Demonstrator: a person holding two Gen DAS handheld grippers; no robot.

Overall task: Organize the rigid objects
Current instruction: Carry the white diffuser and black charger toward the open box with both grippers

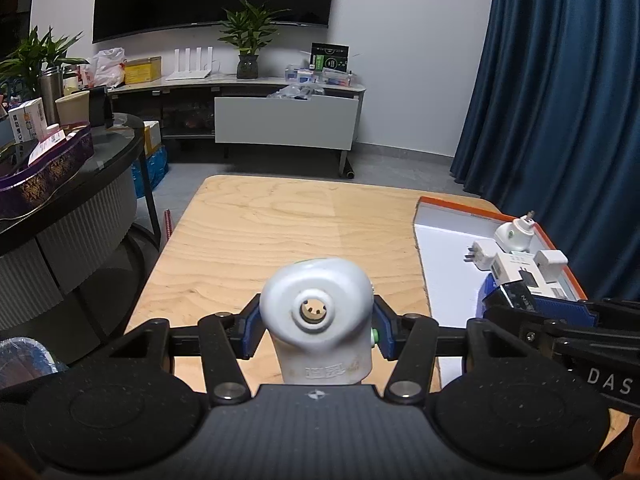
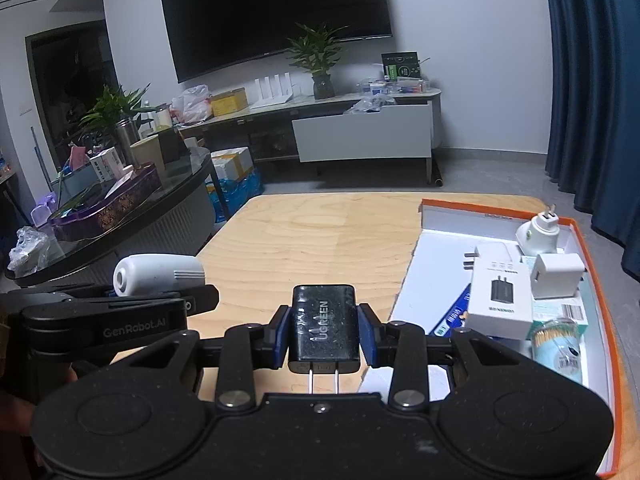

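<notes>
My left gripper (image 1: 316,326) is shut on a white plug-in device (image 1: 316,312) with a round opening on its front, held above the wooden table (image 1: 280,224). It also shows in the right wrist view (image 2: 158,274). My right gripper (image 2: 324,330) is shut on a black UGREEN charger (image 2: 323,326), prongs pointing back at the camera, just left of the orange-rimmed white box (image 2: 436,248). The box holds several white chargers, a white charger carton (image 2: 502,300) and a white plug-in device (image 2: 538,234).
A round glass table (image 1: 108,160) with a purple tray (image 1: 48,168) stands to the left. A TV stand (image 1: 280,120) with a plant is by the far wall. A blue curtain (image 1: 560,120) hangs at the right.
</notes>
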